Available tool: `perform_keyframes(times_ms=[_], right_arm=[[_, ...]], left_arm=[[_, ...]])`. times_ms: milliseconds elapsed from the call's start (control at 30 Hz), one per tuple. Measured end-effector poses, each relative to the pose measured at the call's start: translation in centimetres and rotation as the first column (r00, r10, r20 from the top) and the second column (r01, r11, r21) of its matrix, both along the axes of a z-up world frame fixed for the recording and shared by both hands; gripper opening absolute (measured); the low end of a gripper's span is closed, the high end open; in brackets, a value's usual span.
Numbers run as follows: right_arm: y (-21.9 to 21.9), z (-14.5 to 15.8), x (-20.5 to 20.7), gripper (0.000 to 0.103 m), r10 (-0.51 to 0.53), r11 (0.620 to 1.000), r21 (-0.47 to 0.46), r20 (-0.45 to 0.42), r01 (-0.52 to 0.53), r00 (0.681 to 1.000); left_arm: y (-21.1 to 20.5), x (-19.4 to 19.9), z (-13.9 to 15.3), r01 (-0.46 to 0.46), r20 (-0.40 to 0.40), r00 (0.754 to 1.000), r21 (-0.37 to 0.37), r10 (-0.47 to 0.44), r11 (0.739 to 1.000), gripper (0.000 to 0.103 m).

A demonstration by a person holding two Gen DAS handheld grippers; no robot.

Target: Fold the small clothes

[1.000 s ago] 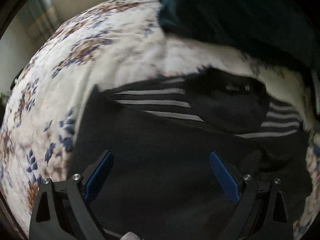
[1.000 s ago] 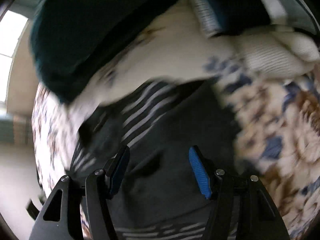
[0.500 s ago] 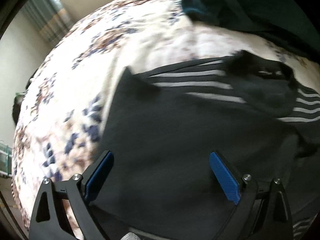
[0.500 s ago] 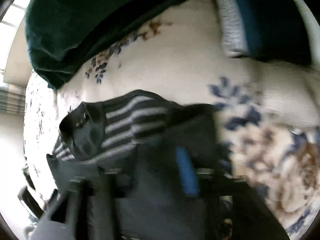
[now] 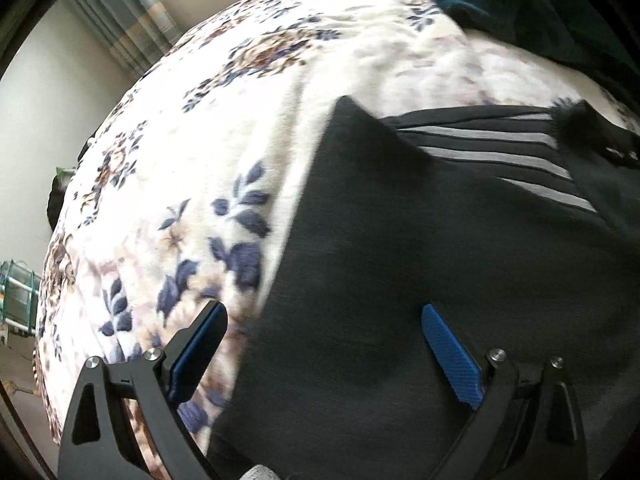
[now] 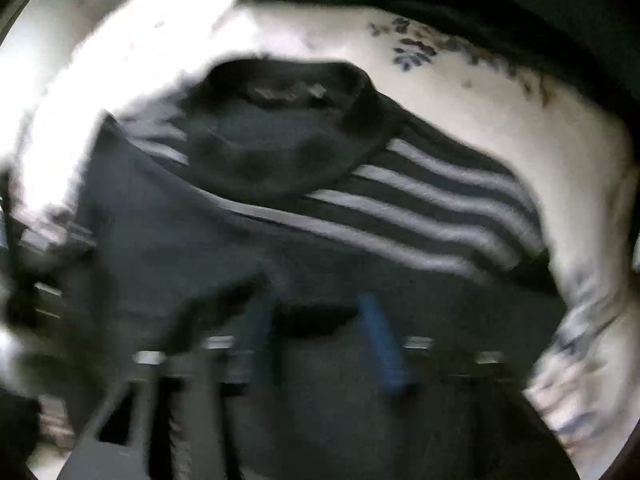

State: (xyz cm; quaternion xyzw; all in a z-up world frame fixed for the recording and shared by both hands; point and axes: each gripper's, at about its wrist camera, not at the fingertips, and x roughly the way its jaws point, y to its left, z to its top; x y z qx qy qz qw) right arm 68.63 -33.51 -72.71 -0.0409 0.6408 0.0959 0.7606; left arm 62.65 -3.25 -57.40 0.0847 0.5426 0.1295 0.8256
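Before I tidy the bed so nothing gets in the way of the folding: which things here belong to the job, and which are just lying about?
Part of the job:
- dark striped top, spread on the bed
- left gripper, open over its edge
- right gripper, jaws closing over the fabric

Just lying about:
- floral bedspread
- dark green blanket, bunched beyond the top
- curtain

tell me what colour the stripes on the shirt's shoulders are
Pale grey stripes on a black shirt, clearest in the right wrist view.
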Motion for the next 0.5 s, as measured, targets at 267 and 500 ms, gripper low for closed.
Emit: perform_keyframes(times_ms=[267, 500], right_arm=[[-8.7, 3.3, -1.5, 0.028, -0.381, 0.921, 0.094, 0.009, 0.378, 0.925], [-16.0, 3.5, -9.8, 0.046, -0.666, 0.694, 0.213, -0.172, 0.687, 0.726]], left_arm=[[0.7, -1.0, 1.6, 0.001, 0.015, 1.000, -0.050, -0.001, 0.999, 0.100], [-0.6, -2.1, 0.0, 0.004, -0.019, 1.000, -0.067, -0.005, 0.998, 0.101]])
